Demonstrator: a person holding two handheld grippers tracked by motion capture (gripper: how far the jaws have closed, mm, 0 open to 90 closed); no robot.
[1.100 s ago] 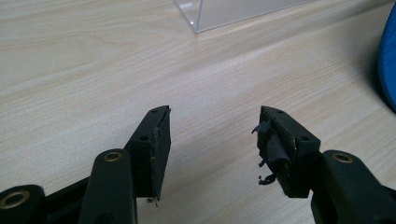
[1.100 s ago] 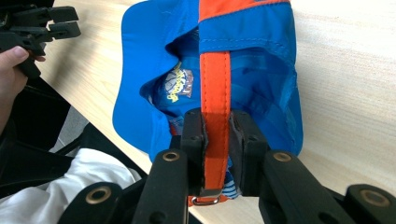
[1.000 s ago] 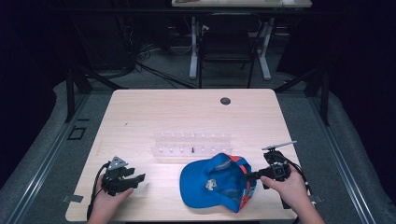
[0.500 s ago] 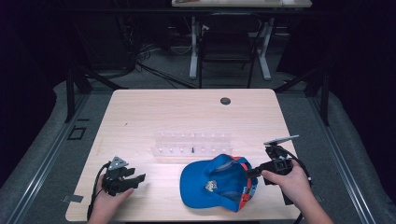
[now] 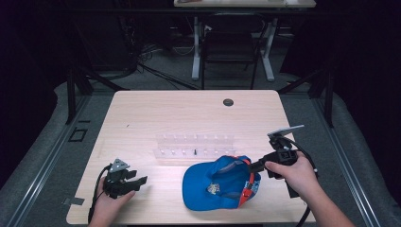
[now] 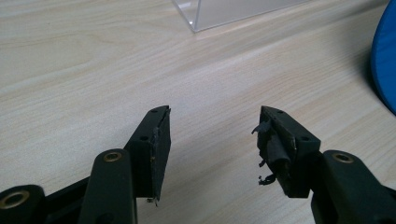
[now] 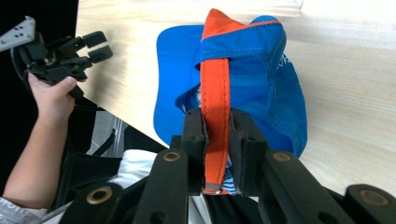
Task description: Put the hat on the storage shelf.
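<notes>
On pale wood table (image 5: 165, 109), right gripper (image 7: 217, 135) fingers clamp cap strap (image 7: 215, 93); left gripper (image 6: 212, 140) fingers gape.

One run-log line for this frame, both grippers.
right gripper: shut on orange strap of blue cap | left gripper: open, holding nothing, over table

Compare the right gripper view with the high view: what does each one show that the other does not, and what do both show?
The right gripper view alone shows the right gripper shut on the cap's orange strap, pads pressed against both its sides. The high view alone shows the clear plastic rack beyond the cap and the dark round hole near the table's far edge. Both show the blue cap, the wooden table and the open left gripper in its hand.
</notes>
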